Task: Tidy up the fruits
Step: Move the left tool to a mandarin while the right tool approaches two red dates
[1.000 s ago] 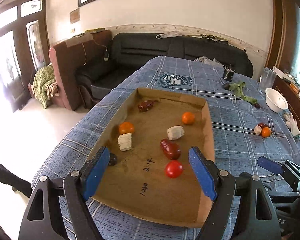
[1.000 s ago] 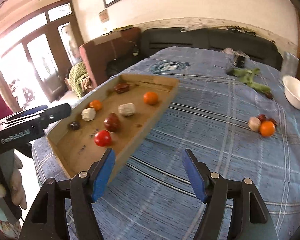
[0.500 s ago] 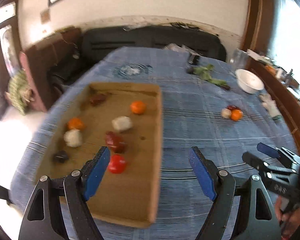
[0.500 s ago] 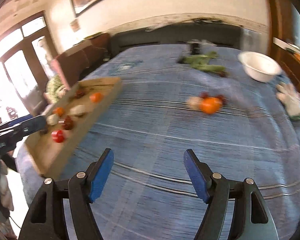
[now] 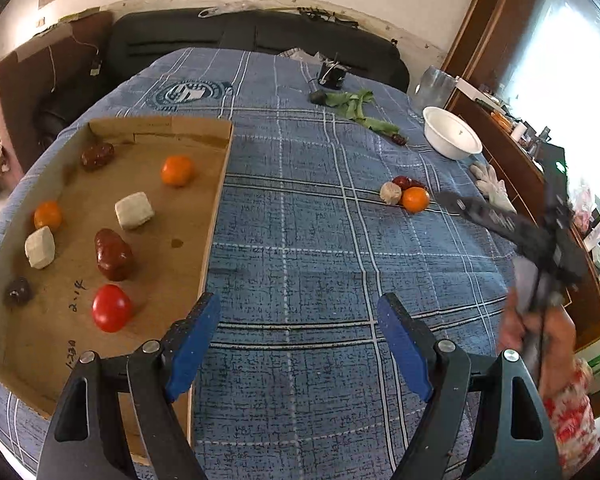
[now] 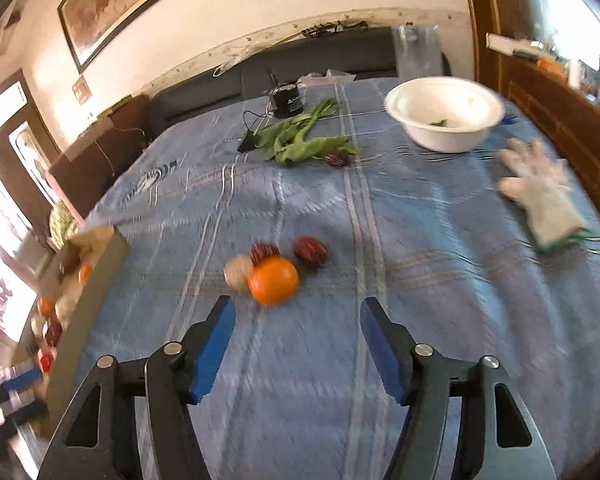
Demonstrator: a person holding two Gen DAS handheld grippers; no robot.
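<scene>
Fruit now sits closer in the right wrist view than half a second ago: the orange (image 6: 273, 280), a pale round piece (image 6: 239, 271) touching its left side and two dark red fruits (image 6: 310, 251) just behind it fill the middle of the frame, just above the blue pads, where earlier they lay well up the cloth. We see our right hand-held gripper (image 6: 296, 344) with jaws spread wide and nothing between them. The white bowl (image 6: 446, 118) and white glove (image 6: 540, 188) have come nearer at the upper right, and the cardboard tray (image 6: 88, 292) has slid to the left edge.

In the left wrist view the tray (image 5: 216, 200) has shifted to the left half of the frame, holding a red tomato (image 5: 111, 313), two oranges, two pale blocks and dark red fruits. Our left hand-held gripper (image 5: 298, 338) is also open and empty, above the bench's blue checked cloth (image 5: 300, 240) beside the tray.

Handwriting on the tray floor reads roughly "2.1" with a further stroke we cannot make out; a round emblem printed on the cloth is too small to read.
</scene>
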